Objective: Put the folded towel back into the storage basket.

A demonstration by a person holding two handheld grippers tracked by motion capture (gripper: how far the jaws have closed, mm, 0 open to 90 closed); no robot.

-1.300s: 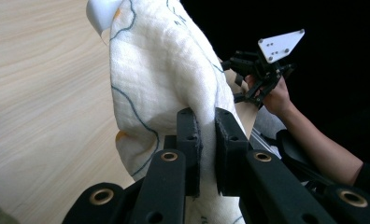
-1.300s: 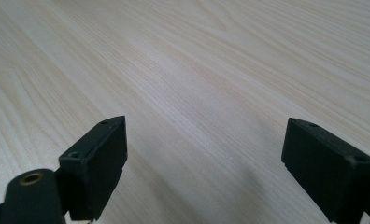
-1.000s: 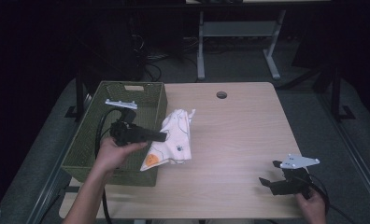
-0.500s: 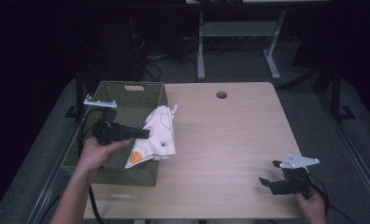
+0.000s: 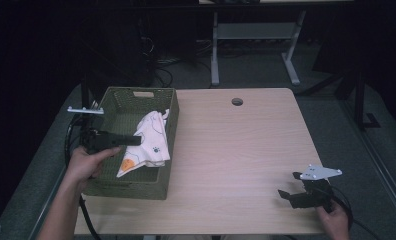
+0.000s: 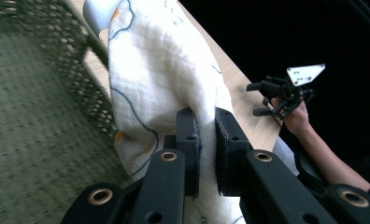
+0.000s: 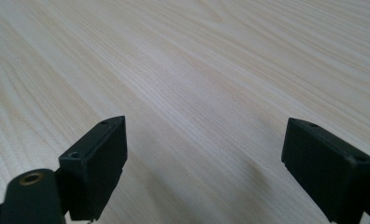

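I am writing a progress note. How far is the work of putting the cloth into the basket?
Done: the left gripper has the white cloth pinched and lifted. In hand: the cloth hangs over the green basket, partly across its right wall. Left: lower and release it inside. The right gripper rests open above the table.
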